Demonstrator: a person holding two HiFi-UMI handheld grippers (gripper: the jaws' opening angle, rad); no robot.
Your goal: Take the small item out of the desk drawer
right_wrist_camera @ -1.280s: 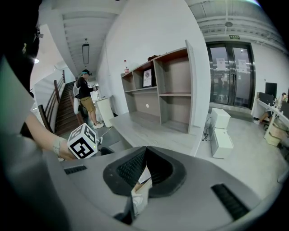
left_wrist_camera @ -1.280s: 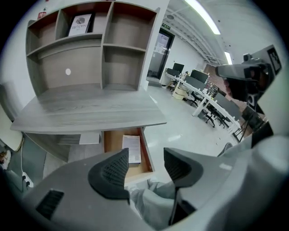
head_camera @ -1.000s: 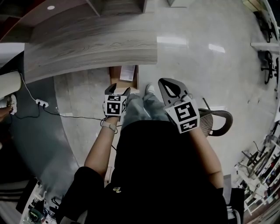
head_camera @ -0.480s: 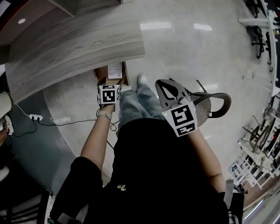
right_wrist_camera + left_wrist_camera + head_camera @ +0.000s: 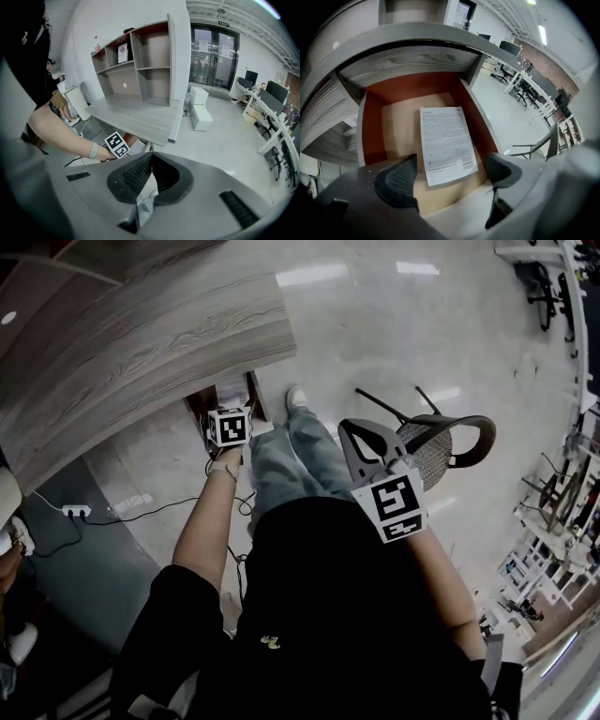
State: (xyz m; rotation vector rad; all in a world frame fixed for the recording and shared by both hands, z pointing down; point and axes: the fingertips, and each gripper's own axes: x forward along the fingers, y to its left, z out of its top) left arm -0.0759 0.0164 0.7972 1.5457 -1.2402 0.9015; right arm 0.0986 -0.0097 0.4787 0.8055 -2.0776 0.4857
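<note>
I hold my left gripper (image 5: pixel 450 174) over the open wooden drawer with red-brown walls (image 5: pixel 370 126), under the grey wood desk (image 5: pixel 141 334). Its jaws are wide and opening, and they pinch nothing. A white printed paper sheet (image 5: pixel 445 143) lies flat on the drawer's tan floor. My right gripper (image 5: pixel 150 169) is well apart from the drawer, near the black mesh chair (image 5: pixel 441 442). Its jaws press together on a small crinkly silver-white packet (image 5: pixel 144 197).

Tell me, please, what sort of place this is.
Probably an open-plan office: a grey wood-grain desk with shelving, rows of white workstations with dark monitors, and a dark-framed mesh chair.
</note>
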